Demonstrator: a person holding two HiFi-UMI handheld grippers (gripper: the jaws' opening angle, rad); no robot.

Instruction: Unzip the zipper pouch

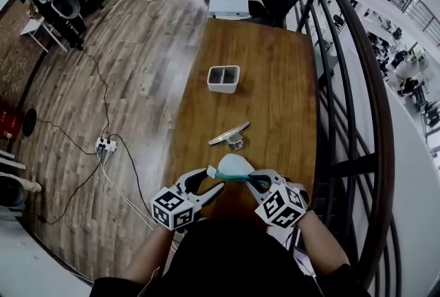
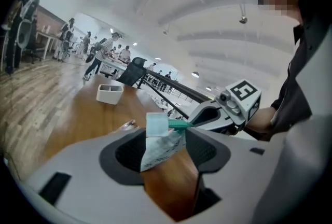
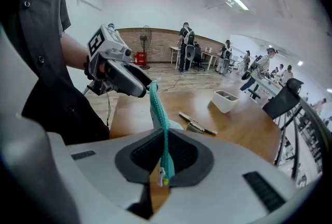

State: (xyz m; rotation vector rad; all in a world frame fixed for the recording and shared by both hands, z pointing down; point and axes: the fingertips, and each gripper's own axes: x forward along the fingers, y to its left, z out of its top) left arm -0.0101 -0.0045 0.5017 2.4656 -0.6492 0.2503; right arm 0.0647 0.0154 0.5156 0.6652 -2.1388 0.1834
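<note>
- The zipper pouch (image 1: 234,166) is stretched between both grippers, over the near end of the wooden table (image 1: 275,82).
- The right gripper (image 1: 256,182) is clenched on the pouch's teal zipper (image 3: 165,140).
- The left gripper (image 1: 213,179) is released, its jaws spread wide around the pouch's other end.

zipper pouch (image 1: 232,166): right end hidden inside the right tool (image 1: 253,180); metal object (image 1: 230,135) too small to identify.
</note>
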